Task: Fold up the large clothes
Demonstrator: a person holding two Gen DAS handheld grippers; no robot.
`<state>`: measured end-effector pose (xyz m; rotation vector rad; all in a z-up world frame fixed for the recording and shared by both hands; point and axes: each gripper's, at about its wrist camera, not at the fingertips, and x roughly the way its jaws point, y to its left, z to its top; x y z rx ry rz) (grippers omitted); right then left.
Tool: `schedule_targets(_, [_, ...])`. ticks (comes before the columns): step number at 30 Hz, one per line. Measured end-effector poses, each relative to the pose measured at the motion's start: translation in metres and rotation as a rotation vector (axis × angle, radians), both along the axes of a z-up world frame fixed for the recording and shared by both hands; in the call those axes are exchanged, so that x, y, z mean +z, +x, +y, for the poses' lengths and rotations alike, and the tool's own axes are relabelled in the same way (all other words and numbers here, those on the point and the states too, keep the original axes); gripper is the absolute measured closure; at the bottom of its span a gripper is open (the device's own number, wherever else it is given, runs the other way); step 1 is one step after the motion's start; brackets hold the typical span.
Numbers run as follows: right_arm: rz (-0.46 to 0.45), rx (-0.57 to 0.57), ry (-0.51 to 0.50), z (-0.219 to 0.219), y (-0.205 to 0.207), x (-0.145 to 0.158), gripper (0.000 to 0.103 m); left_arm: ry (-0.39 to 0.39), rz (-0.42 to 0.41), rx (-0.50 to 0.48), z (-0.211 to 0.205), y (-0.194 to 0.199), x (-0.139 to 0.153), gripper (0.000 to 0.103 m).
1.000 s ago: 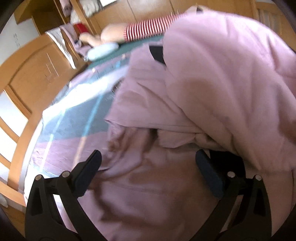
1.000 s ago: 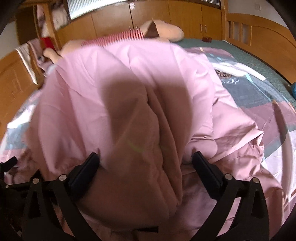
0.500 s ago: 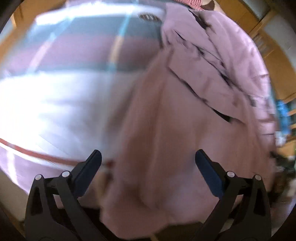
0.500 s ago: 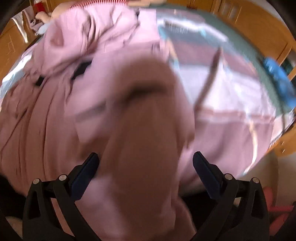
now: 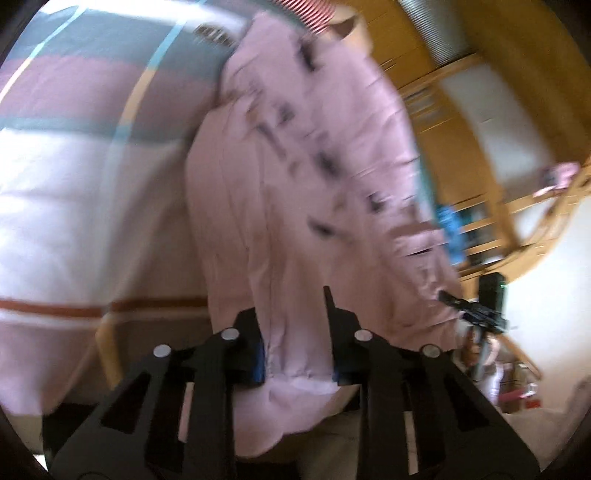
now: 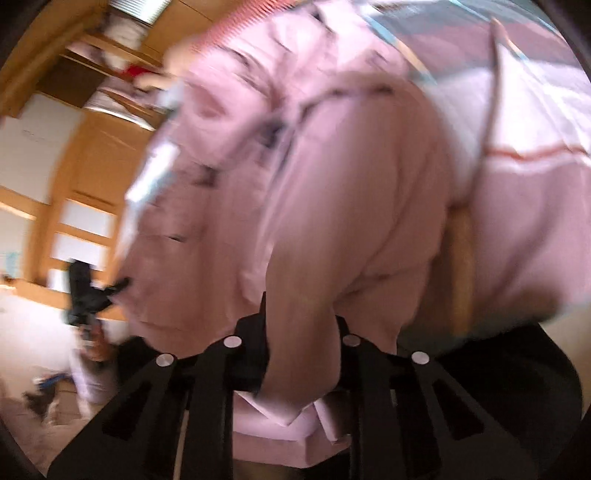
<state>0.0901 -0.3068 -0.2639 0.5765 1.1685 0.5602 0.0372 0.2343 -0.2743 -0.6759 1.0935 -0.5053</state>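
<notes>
A large pink garment (image 5: 314, 166) lies crumpled lengthwise on the bed, with its near end hanging over the bed's edge. My left gripper (image 5: 297, 343) has a fold of that near hem between its fingers; its jaws are closing and the pads press the cloth. In the right wrist view the same garment (image 6: 332, 184) bulges up, and my right gripper (image 6: 301, 343) is closing on a thick fold of it, pads pinching the fabric. Each view shows the other gripper, small and blurred, at the garment's far corner.
The patchwork bed cover (image 5: 74, 184) in pink, white and teal spreads beside the garment. A wooden bed post (image 6: 461, 266) stands at the bed's corner. Wooden shelves and cupboards (image 5: 461, 147) line the wall, and a striped soft toy (image 5: 317, 14) lies at the head end.
Both pairs of jaws went from wide open to pinched on the garment's near hem. Both views swung from looking across the bed to looking down at its near edge.
</notes>
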Motion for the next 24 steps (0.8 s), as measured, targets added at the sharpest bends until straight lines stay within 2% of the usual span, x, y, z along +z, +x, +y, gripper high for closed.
schedule_targets(2, [-0.046,-0.001,0.101,-0.001,0.015,0.021,0.085,-0.052,-0.056,-0.009,0.002,0.006,0.016,0.081])
schedule_targets(5, [-0.122,-0.057,0.326,-0.008,0.051,0.049,0.085,-0.16,-0.148,-0.002,0.001,0.029,0.047,0.081])
schedule_targets(7, [-0.137,-0.105,0.425,-0.017,0.082,0.06,0.086,-0.226,-0.212,0.023,0.005,0.06,0.072,0.081])
schedule_targets(9, [-0.153,-0.186,0.487,-0.024,0.129,0.07,0.086,-0.255,-0.25,0.068,0.006,0.099,0.091,0.081])
schedule_targets(11, [-0.142,-0.277,0.526,-0.036,0.173,0.07,0.086,-0.299,-0.232,0.144,0.013,0.15,0.097,0.081])
schedule_targets(13, [-0.101,-0.422,0.57,-0.048,0.231,0.055,0.086,-0.29,-0.175,0.256,0.027,0.209,0.094,0.079])
schedule_targets(15, [-0.036,-0.535,0.596,-0.054,0.275,0.027,0.08,-0.259,-0.098,0.36,0.041,0.257,0.079,0.066])
schedule_targets(16, [-0.002,-0.58,0.573,-0.054,0.293,0.013,0.071,-0.284,-0.08,0.394,0.042,0.268,0.072,0.043])
schedule_targets(17, [0.037,-0.623,0.536,-0.053,0.304,0.0,0.063,-0.299,-0.071,0.434,0.044,0.271,0.065,0.013])
schedule_targets(18, [0.082,-0.665,0.498,-0.052,0.313,-0.016,0.059,-0.27,-0.064,0.496,0.046,0.263,0.06,0.002])
schedule_targets(19, [0.096,-0.679,0.498,-0.051,0.316,-0.027,0.051,-0.239,-0.075,0.534,0.049,0.251,0.059,0.002])
schedule_targets(20, [0.088,-0.676,0.501,-0.049,0.319,-0.036,0.048,-0.204,-0.093,0.536,0.044,0.241,0.059,0.002])
schedule_targets(22, [0.045,-0.641,0.488,-0.046,0.32,-0.034,0.043,-0.088,-0.154,0.491,0.025,0.211,0.061,0.002])
schedule_targets(23, [0.023,-0.616,0.482,-0.045,0.319,-0.03,0.038,-0.006,-0.154,0.476,0.009,0.201,0.063,0.002])
schedule_targets(24, [0.009,-0.607,0.479,-0.047,0.317,-0.026,0.036,0.044,-0.153,0.439,-0.001,0.196,0.066,0.002])
